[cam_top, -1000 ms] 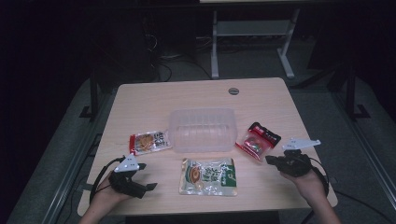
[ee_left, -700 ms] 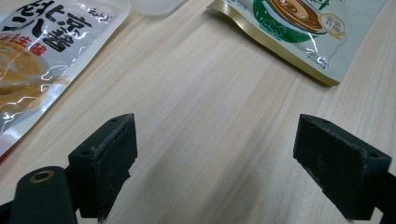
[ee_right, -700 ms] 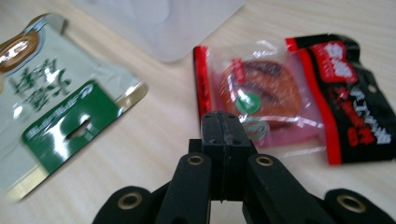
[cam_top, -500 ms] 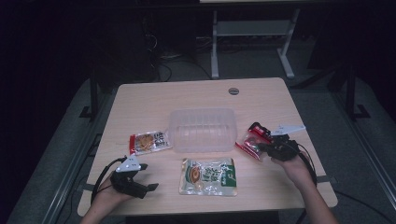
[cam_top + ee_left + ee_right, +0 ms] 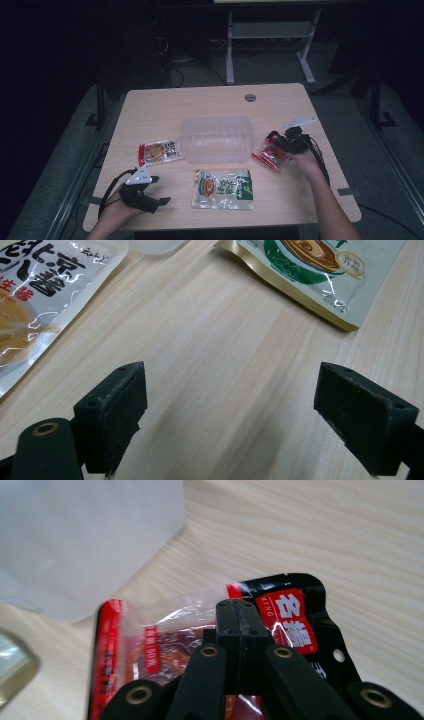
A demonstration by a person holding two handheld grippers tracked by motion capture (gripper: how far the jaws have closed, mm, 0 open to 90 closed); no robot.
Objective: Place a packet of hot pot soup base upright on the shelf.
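A red and black snack packet lies flat on the table, right of a clear plastic container. My right gripper hovers over that packet's far edge. In the right gripper view its jaws are pressed together pad to pad above the packet, with nothing between them. My left gripper rests at the table's front left, open. In the left gripper view its jaws stand wide apart over bare wood. An orange packet lies left of the container and a green packet in front of it.
The wooden table has a round cable hole at the back. The orange packet and green packet lie just beyond my left gripper. Dark floor and a metal stand lie behind the table.
My right hand has moved left from the table's right edge to the red and black packet, jaws staying shut. The left hand has kept still.
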